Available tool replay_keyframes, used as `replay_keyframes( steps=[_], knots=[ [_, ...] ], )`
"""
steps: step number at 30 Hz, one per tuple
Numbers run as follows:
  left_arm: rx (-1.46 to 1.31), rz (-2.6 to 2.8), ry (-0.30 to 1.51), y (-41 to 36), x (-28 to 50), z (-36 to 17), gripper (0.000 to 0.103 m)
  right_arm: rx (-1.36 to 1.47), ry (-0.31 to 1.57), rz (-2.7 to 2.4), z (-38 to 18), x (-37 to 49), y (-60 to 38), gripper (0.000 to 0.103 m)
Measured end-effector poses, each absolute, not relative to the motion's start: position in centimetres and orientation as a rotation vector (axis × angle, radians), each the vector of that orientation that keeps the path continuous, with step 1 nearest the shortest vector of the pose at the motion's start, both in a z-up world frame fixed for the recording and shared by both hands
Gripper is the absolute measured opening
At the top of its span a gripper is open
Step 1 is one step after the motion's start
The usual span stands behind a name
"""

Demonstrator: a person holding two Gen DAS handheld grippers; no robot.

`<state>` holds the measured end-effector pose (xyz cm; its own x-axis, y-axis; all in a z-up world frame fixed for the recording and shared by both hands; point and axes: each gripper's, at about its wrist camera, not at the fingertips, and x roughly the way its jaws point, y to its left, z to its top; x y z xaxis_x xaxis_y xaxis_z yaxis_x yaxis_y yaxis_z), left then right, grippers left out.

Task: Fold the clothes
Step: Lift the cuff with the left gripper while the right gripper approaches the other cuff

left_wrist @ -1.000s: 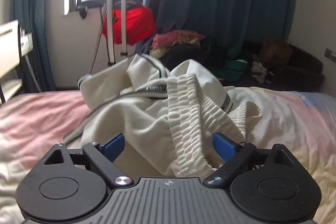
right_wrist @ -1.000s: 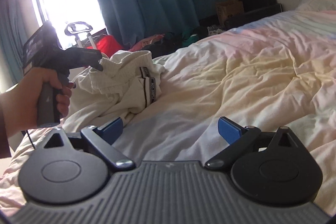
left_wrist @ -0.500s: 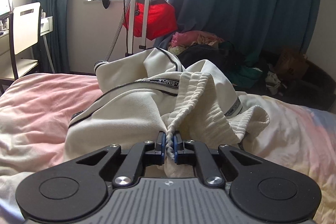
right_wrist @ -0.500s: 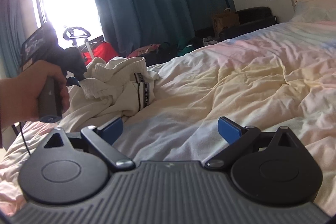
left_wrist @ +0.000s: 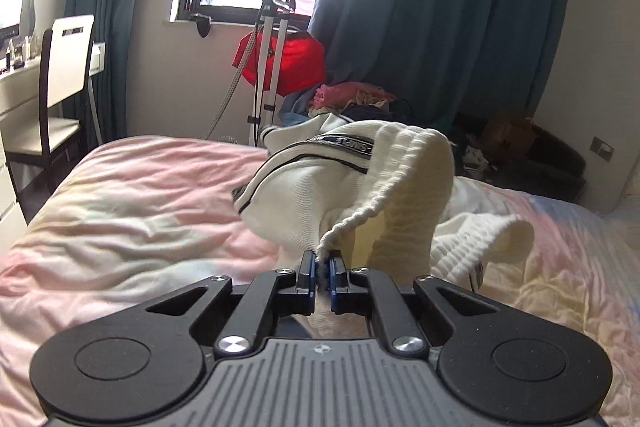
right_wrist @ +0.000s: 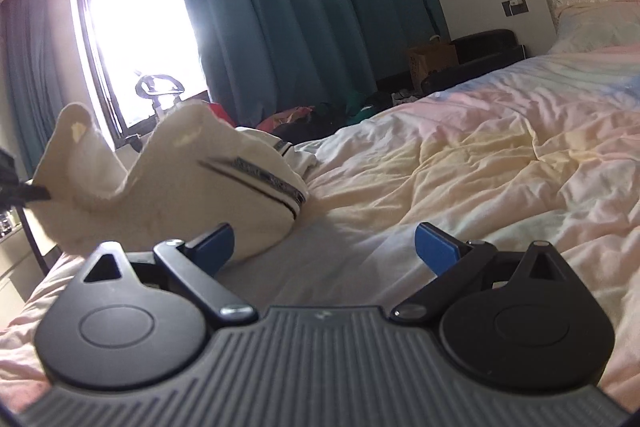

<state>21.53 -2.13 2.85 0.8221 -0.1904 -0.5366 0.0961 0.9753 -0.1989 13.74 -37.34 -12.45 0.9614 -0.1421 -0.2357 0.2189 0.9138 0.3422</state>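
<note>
one cream garment (left_wrist: pixel 344 187), two grippers (left_wrist: pixel 321 274), one bed (left_wrist: pixel 120 211)

We note the left gripper (left_wrist: pixel 321 273) is matt black plastic with a ribbed grey housing, bright metal pivot screws and glossy blue finger pads (left_wrist: pixel 305 271). The right gripper (right_wrist: pixel 325 245) shows the same finish. The cream garment (left_wrist: pixel 360 195) is soft cloth, its waistband coarsely ribbed, with a woven printed tape and dark piping. The bedspread (right_wrist: pixel 480 163) is thin, crumpled matt cloth. The curtains (right_wrist: pixel 304 7) are heavy matt fabric. The chair (left_wrist: pixel 60 75) looks smooth and painted, on a dark frame.
</note>
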Motion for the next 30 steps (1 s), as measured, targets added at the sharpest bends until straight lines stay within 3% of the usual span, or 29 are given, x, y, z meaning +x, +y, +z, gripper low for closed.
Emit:
replay_keyframes(
  steps=[8, 15, 19, 22, 27, 30],
  knots=[
    [-0.045, -0.221, 0.736, 3.4, 14.4, -3.6, 0.006, 0.246, 0.231, -0.067, -10.0, 12.0, -33.4, 0.099],
    [-0.016, -0.278, 0.717, 4.5, 12.0, -5.5, 0.014, 0.182, 0.265, -0.013, -9.6, 12.3, -30.7, 0.099],
    [-0.037, -0.285, 0.705, 5.0, 11.9, -4.9, 0.024, 0.156, 0.291, 0.002, -10.4, 13.3, -29.8, 0.099],
    [-0.043, -0.288, 0.690, 5.0, 11.9, -4.3, 0.046, 0.152, 0.306, 0.012, -11.1, 14.2, -29.5, 0.099],
    [-0.018, -0.246, 0.651, 4.7, 12.9, -3.6, 0.060, 0.148, 0.311, 0.035, -11.7, 15.4, -28.9, 0.099],
    [-0.030, -0.182, 0.634, 5.0, 14.0, -4.0, 0.062, 0.152, 0.314, 0.050, -12.0, 15.8, -28.7, 0.099]
  ],
)
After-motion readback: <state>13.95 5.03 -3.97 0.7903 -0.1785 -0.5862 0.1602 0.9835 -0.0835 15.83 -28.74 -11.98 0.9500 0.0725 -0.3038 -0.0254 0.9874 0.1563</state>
